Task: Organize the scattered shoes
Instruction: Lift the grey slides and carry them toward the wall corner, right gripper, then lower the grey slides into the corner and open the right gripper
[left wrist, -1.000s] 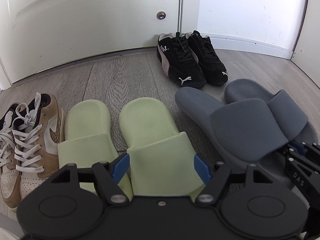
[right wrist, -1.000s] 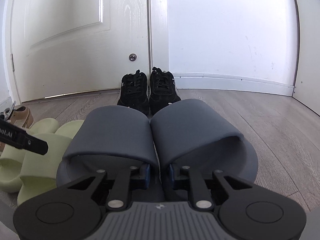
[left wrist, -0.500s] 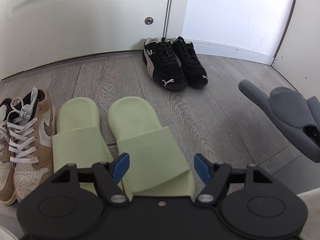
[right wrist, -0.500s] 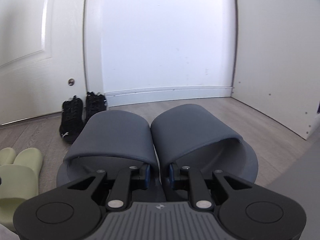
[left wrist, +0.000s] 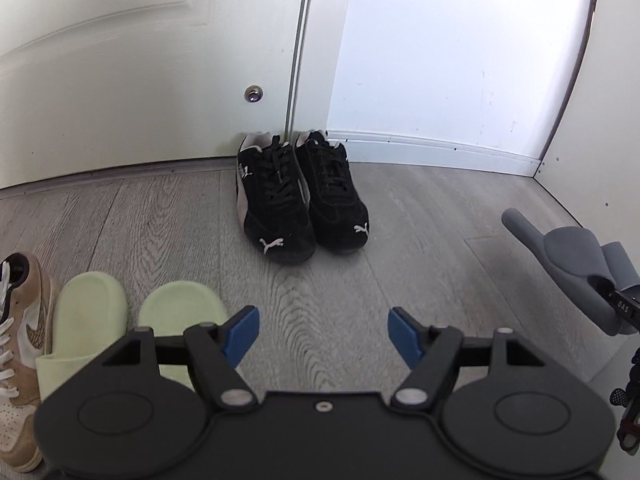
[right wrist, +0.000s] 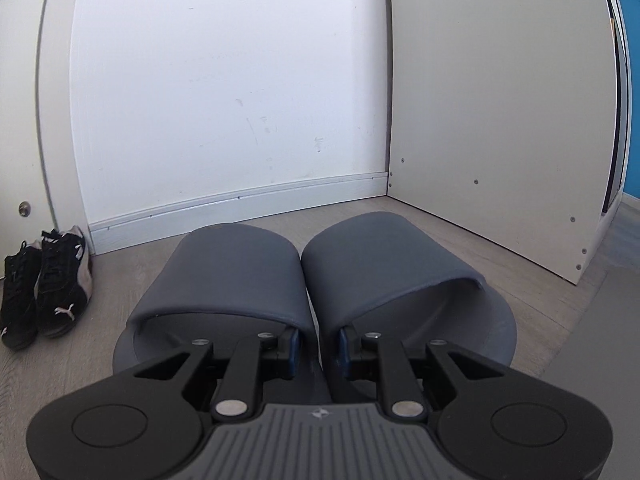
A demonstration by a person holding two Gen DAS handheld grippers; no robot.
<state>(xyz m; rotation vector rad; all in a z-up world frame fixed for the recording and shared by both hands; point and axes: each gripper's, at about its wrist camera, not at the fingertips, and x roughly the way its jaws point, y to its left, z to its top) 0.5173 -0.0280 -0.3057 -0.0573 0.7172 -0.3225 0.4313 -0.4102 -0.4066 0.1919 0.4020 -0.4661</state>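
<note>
My right gripper (right wrist: 317,350) is shut on a pair of grey slides (right wrist: 240,276), pinching their inner strap edges together and holding them above the floor; they also show at the right edge of the left wrist view (left wrist: 572,256). My left gripper (left wrist: 322,330) is open and empty above the wood floor. A pair of black sneakers (left wrist: 298,204) stands by the door; they also show in the right wrist view (right wrist: 44,280). Pale green slides (left wrist: 92,320) and a tan sneaker (left wrist: 20,344) lie at lower left.
A white door (left wrist: 140,60) and white wall with baseboard (right wrist: 240,200) close off the back. A cream cabinet panel (right wrist: 500,120) stands at the right. Grey wood floor (left wrist: 420,240) lies between the black sneakers and the cabinet.
My right gripper has lifted the grey slides off the floor and carried them right, toward the corner. My left gripper has drawn back from the green slides and swung right, still open.
</note>
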